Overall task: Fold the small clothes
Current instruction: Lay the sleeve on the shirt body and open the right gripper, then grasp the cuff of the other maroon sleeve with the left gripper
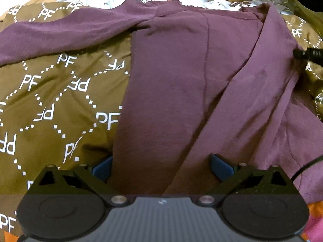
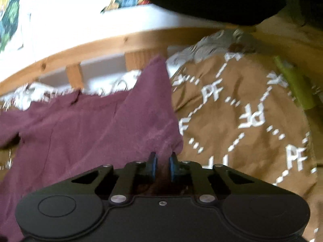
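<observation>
Two claws, right claw (image 2: 161,164) pinching maroon garment (image 2: 84,129), left claw (image 1: 161,166) spread wide.

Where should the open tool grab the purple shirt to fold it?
Probably the purple shirt is best taken at its near bottom hem, coming from the near side, low over the brown blanket. The cloth lies flat there, with its left edge by the left tool, whose jaws stand wide open around it. The right tool already pinches the shirt's other near corner.
</observation>
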Motion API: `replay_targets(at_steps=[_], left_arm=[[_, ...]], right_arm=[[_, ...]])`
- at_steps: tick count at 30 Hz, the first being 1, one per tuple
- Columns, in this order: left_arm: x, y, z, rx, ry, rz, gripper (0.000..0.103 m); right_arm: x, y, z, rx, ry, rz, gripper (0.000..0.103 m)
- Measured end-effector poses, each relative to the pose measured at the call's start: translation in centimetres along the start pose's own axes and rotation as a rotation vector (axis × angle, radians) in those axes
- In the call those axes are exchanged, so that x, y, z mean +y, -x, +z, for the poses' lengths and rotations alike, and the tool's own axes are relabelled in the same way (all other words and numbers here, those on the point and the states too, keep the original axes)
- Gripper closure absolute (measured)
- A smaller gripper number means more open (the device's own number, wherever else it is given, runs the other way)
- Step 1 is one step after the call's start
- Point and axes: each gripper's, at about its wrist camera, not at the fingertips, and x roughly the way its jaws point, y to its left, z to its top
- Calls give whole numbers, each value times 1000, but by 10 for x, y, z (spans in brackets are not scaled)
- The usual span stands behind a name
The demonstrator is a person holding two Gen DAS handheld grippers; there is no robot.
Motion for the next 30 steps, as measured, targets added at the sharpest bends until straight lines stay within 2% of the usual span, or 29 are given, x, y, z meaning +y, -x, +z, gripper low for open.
replay_targets(at_steps=[3, 6, 9, 14, 17, 19, 23, 27, 30], left_arm=[[-5, 1, 0, -9, -20, 3, 1], [-7, 1, 0, -11, -25, 5, 1], [-8, -2, 0, -6, -31, 10, 1], [-16, -3, -3, -7, -88, 47, 1], [-17, -3, -4, -9, -97, 53, 1], [-16, -4, -4, -7, -91, 49, 1], [-12, -3, -1, 6, -75, 33, 1], [2, 4, 4, 8, -7, -2, 1], [21, 16, 10, -31, 82, -15, 1]], right_arm=[[-12, 5, 6, -32, -47, -46, 93], [-24, 5, 3, -8, -99, -72, 93], [-23, 1, 0, 5, -83, -87, 91], [-23, 7, -1, -10, -62, -102, 73], [-13, 16, -2, -34, 14, -123, 61], [-6, 19, -3, -21, 74, -144, 37], [0, 8, -16, 83, 186, -259, 32], [-1, 10, -19, 55, 201, -294, 25], [-1, 20, -20, 33, 171, -285, 22]])
